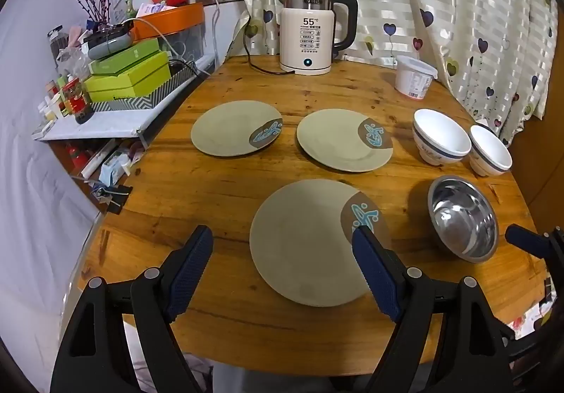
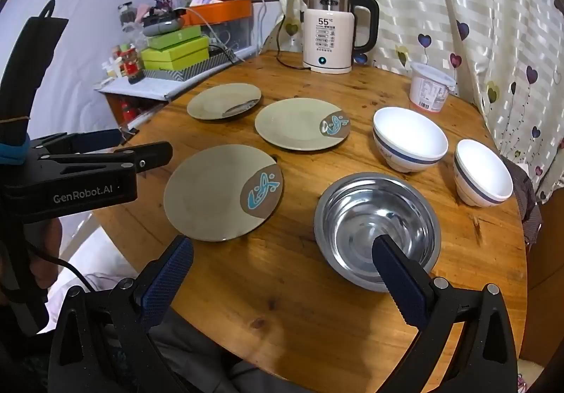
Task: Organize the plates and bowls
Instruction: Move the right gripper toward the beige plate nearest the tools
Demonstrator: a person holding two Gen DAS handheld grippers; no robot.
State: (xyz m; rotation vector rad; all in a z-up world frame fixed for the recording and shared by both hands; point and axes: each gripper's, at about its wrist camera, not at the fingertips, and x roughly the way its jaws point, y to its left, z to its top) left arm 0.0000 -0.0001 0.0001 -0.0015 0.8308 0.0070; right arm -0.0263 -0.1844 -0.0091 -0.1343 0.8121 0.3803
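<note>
Hanging wide open and holding nothing, the left claw point(image 1: 282, 248) sits over the near plate point(image 1: 310, 245). The right claw point(image 2: 282, 259) gapes too, by the metal bowl point(image 2: 377, 227). Two more plates point(image 1: 343, 139) and white bowls point(image 2: 409, 139) rest farther back on the counter point(image 2: 317, 315).

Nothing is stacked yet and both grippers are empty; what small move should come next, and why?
Probably ease the open left gripper down to the near rim of the nearest beige round plate. That plate lies directly ahead between its fingers, separate from the two other beige plates, so it looks easiest to lift first.
</note>
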